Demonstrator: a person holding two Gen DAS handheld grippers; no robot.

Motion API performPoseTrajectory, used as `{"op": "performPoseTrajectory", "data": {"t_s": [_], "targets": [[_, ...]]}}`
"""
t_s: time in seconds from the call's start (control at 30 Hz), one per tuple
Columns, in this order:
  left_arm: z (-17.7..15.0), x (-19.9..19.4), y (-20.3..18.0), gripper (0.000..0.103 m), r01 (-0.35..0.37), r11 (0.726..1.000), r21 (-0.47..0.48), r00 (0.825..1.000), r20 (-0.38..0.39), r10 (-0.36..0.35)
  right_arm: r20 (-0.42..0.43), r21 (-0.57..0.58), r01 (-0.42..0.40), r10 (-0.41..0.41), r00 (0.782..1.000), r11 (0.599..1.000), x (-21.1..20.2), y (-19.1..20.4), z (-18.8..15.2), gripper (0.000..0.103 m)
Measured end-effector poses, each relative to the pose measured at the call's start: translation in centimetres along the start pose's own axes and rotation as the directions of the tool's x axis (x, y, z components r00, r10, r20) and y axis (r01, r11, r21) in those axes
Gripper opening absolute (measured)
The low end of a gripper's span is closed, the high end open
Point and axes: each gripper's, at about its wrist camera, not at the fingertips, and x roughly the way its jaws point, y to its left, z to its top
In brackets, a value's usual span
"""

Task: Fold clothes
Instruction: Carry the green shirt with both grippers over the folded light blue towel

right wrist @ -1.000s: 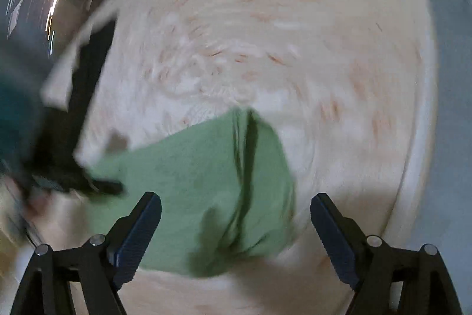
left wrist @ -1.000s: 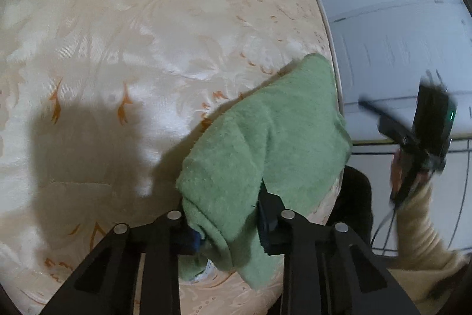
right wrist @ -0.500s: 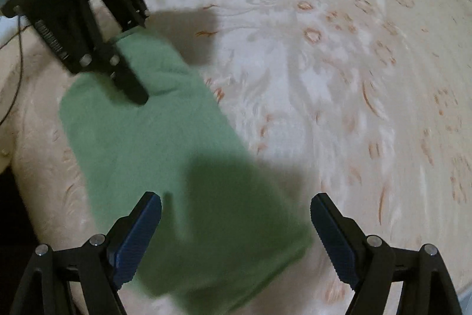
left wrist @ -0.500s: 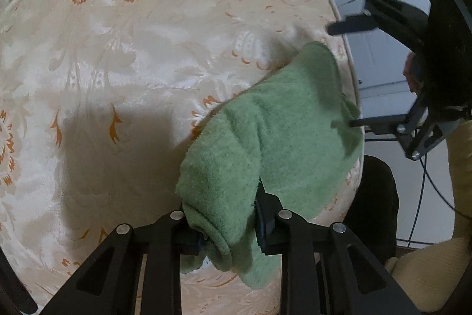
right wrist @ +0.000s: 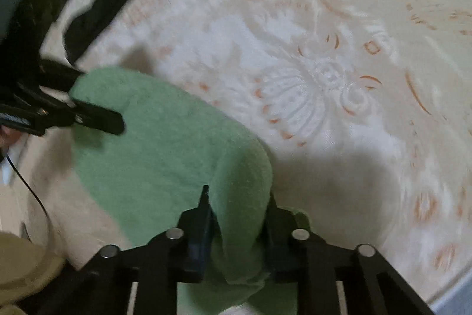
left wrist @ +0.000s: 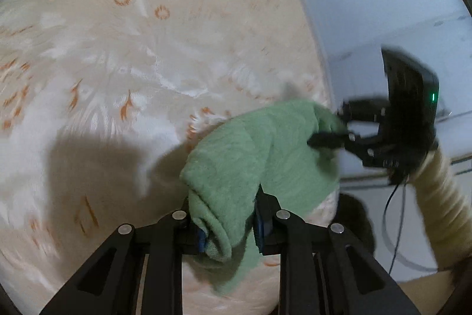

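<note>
**Both ends of the towel now gripped**

Since half a second ago: right gripper (right wrist: 237, 222) gone from wide open to closed on the green towel (right wrist: 165, 155).

Left wrist view: left gripper (left wrist: 227, 222) clamped on the near end of the towel (left wrist: 265, 155), long axis running away to the right, toward the other gripper.

Right wrist view: towel stretched between the two, low over the bedspread (right wrist: 324, 55).

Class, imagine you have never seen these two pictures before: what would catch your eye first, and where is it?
The green towel stands out first, bunched near the edge of the cream, orange-patterned bedspread. Next, the black grippers: the left gripper is clamped on one end of it and the right gripper on the other.
</note>
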Motion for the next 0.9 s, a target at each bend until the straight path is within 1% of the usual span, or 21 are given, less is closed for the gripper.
{"op": "performPoseTrajectory", "data": {"t_s": [0.03,0.1,0.17,0.23,0.27,0.3,0.33,0.4,0.43,0.47,0.5,0.53,0.57,0.63,0.7,0.73,0.77,0.83,0.87,0.9], "targets": [[-0.8,-1.4,0.0,0.022,0.021,1.0,-0.015,0.999,0.041,-0.021,0.052,0.01,-0.003,0.002,0.999,1.0,-1.4,1.1,-0.5,0.02],[-3.2,-5.1,0.1,0.022,0.08,0.996,-0.051,0.988,0.136,-0.072,0.154,0.025,-0.009,0.005,0.988,1.0,-4.2,3.4,-1.4,0.02],[-5.9,-9.7,0.4,0.022,0.12,0.99,-0.069,0.966,0.237,-0.101,0.229,-0.028,0.014,-0.008,0.973,0.999,-6.2,7.4,-1.2,0.019],[-9.0,-14.5,0.3,0.022,0.105,0.991,-0.082,0.939,0.336,-0.072,0.292,-0.098,0.028,0.002,0.957,0.995,-7.6,12.0,-0.6,0.019],[-10.8,-17.2,0.4,0.022,0.089,0.992,-0.092,0.922,0.385,-0.047,0.307,-0.145,0.026,0.02,0.952,0.989,-7.7,14.7,0.0,0.019],[-13.2,-20.2,0.7,0.022,0.071,0.991,-0.11,0.9,0.436,-0.016,0.321,-0.194,0.026,0.039,0.946,0.981,-7.8,17.6,0.9,0.019],[-15.9,-23.2,1.0,0.022,0.052,0.99,-0.13,0.874,0.486,0.018,0.329,-0.238,0.01,0.071,0.942,0.971,-7.6,20.5,1.7,0.019],[-20.4,-27.3,1.6,0.022,0.025,0.982,-0.188,0.829,0.552,0.084,0.336,-0.317,-0.032,0.144,0.931,0.948,-6.7,26.2,3.5,0.019],[-23.0,-29.5,2.2,0.022,0.016,0.973,-0.231,0.807,0.578,0.124,0.328,-0.354,-0.067,0.191,0.925,0.933,-5.9,28.9,4.3,0.019],[-25.9,-31.5,3.0,0.022,0.013,0.957,-0.291,0.781,0.6,0.172,0.316,-0.382,-0.099,0.23,0.921,0.919,-4.9,31.5,5.2,0.019],[-28.5,-32.9,3.7,0.022,0.009,0.935,-0.355,0.761,0.609,0.224,0.3,-0.41,-0.129,0.267,0.916,0.903,-3.8,34.1,6.0,0.019],[-31.0,-34.2,4.4,0.022,0.005,0.909,-0.417,0.742,0.611,0.276,0.26,-0.437,-0.152,0.287,0.922,0.886,-2.5,36.4,6.1,0.019],[-33.7,-35.2,5.1,0.022,0.004,0.875,-0.483,0.725,0.605,0.331,0.221,-0.464,-0.176,0.306,0.926,0.868,-1.1,38.6,6.1,0.019],[-38.2,-36.3,5.9,0.022,0.01,0.808,-0.589,0.704,0.578,0.413,0.138,-0.512,-0.226,0.339,0.931,0.829,1.5,43.1,6.2,0.019],[-42.4,-36.8,6.6,0.022,0.025,0.737,-0.675,0.699,0.539,0.47,0.054,-0.554,-0.278,0.367,0.929,0.785,4.1,47.6,6.3,0.019],[-44.0,-36.9,6.9,0.022,0.033,0.705,-0.708,0.702,0.519,0.488,0.011,-0.572,-0.304,0.378,0.926,0.762,5.4,49.8,6.4,0.019],[-45.5,-36.9,7.2,0.022,0.049,0.672,-0.739,0.711,0.498,0.497,-0.032,-0.589,-0.329,0.386,0.922,0.738,6.7,52.0,6.4,0.019],[-47.4,-36.9,8.2,0.022,0.065,0.61,-0.79,0.724,0.458,0.516,-0.113,-0.615,-0.354,0.366,0.924,0.704,8.7,54.7,6.0,0.019],[-48.2,-37.4,8.8,0.022,0.07,0.583,-0.809,0.715,0.448,0.536,-0.135,-0.624,-0.353,0.349,0.928,0.697,9.7,56.0,6.1,0.019],[-48.4,-37.6,9.4,0.022,0.063,0.561,-0.826,0.703,0.436,0.563,-0.147,-0.629,-0.343,0.327,0.934,0.697,10.7,57.1,6.9,0.019]]}}
